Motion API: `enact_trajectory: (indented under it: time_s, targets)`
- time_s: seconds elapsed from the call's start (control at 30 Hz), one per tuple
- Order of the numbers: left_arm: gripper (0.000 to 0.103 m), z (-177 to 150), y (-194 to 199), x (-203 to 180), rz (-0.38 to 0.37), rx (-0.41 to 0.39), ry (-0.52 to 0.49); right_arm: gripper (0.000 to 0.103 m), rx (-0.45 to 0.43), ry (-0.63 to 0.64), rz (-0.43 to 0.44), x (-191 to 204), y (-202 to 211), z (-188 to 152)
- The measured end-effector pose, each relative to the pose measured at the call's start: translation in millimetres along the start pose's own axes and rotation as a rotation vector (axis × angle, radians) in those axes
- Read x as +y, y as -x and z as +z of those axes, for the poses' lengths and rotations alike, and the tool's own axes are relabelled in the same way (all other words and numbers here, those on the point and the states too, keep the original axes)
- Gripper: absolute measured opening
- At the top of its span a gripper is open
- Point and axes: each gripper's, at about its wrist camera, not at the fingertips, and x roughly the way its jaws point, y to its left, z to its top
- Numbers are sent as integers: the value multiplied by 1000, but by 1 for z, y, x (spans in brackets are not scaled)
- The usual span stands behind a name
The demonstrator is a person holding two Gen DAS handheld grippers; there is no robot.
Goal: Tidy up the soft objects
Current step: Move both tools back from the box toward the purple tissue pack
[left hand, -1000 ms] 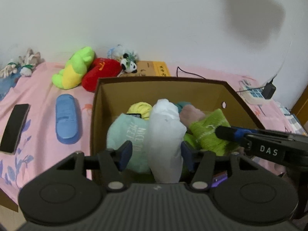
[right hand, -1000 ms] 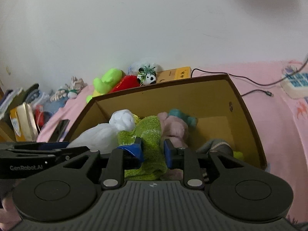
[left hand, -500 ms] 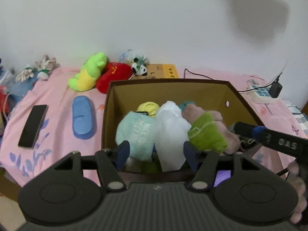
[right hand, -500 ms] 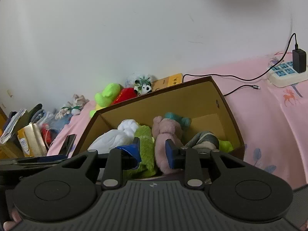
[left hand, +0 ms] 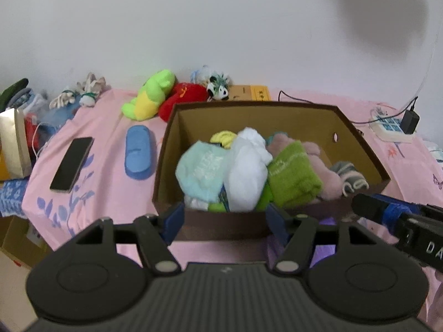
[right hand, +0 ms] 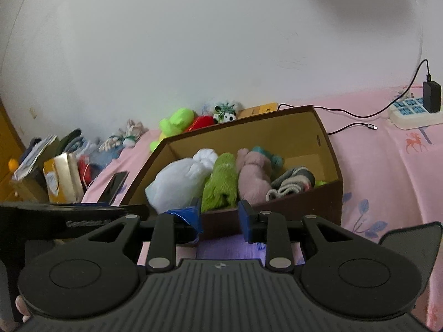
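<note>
While hovering just short of the box's [left hand: 213,227] near wall: left claw [left hand: 225,220] spread wide, gripping nothing; right claw [right hand: 218,218] parted more narrowly, likewise bare. In box, on bed [left hand: 110,191]: rolled socks packed side by side — mint [left hand: 202,174], white [left hand: 246,174], green [left hand: 293,177], pink [right hand: 253,178], grey [right hand: 290,184]. Beside box's left wall on bed: blue case [left hand: 137,152], phone [left hand: 72,164]. Plush toys [left hand: 151,99] along bed's far edge.

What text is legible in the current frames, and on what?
"DA", cut off by the frame edge: on the right gripper body, seen from the left wrist.
Embossed brand on the left gripper's arm, right wrist view: too blurred to read.
White print on the mint sock: blurred.
White lettering on the green sock: blurred.
Dark print on the yellow box: too small.
</note>
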Motion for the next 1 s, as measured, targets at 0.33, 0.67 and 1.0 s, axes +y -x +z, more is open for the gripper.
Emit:
enact_trajectory:
  time_s: [0.33,0.67,1.0]
  targets:
    - [70,-29,5,-16,19,67,20,12,50,34,23,-6,20,-19]
    - [71,-59,8,-35,35,152,30,12,112,40,14,-18,43,-44]
    - [73,-75,14,-52,52,188,36,13,144,24,1,-32,56,-51]
